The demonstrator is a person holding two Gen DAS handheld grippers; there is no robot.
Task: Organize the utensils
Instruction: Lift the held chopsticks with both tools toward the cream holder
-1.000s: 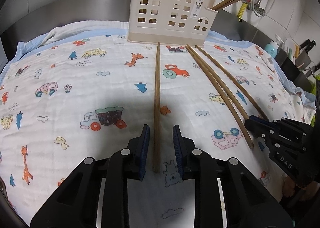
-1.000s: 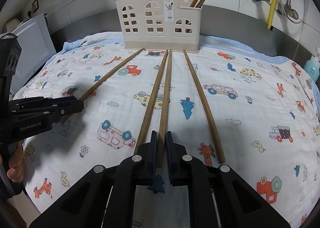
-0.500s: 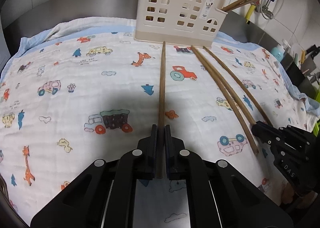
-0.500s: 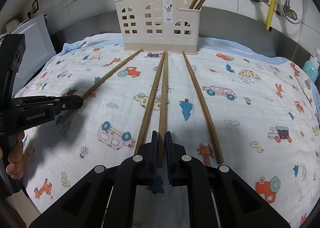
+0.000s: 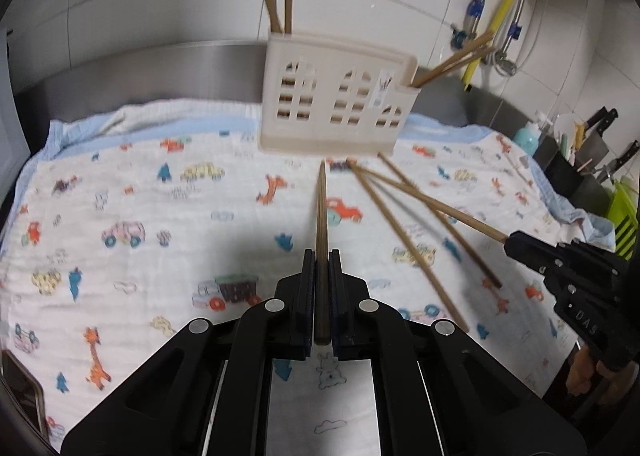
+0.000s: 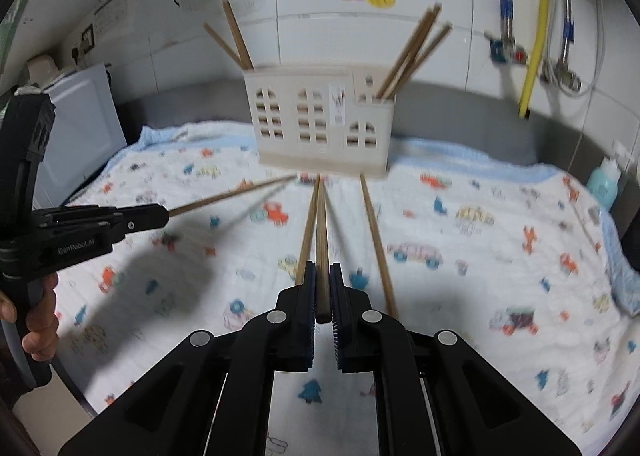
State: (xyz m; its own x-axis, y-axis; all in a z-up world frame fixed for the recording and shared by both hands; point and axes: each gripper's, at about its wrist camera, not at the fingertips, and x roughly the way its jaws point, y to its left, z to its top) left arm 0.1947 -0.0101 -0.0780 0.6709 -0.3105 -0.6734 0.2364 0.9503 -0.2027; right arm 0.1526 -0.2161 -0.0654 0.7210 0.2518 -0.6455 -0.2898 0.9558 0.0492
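My left gripper [image 5: 321,256] is shut on a wooden chopstick [image 5: 321,215] and holds it lifted, pointing at the cream utensil holder [image 5: 336,99]. My right gripper [image 6: 322,268] is shut on another chopstick [image 6: 321,232], also raised off the cloth. Two more chopsticks [image 5: 404,240] lie on the printed cloth [image 5: 140,195]; in the right wrist view they lie left [image 6: 306,236] and right [image 6: 378,240] of the held one. The holder [image 6: 320,123] has chopsticks standing in its left and right compartments. Each gripper shows in the other's view, the right [image 5: 516,242] and the left [image 6: 160,215].
A steel back ledge and tiled wall stand behind the holder. A yellow hose [image 6: 536,23] and pipes hang at the right. A teal bottle [image 6: 604,181] and a knife rack [image 5: 592,159] sit at the right edge. A white appliance [image 6: 80,123] stands at the left.
My left gripper closed on its chopstick. Both grippers have lifted their chopsticks off the cloth, and both views have tilted up toward the holder.
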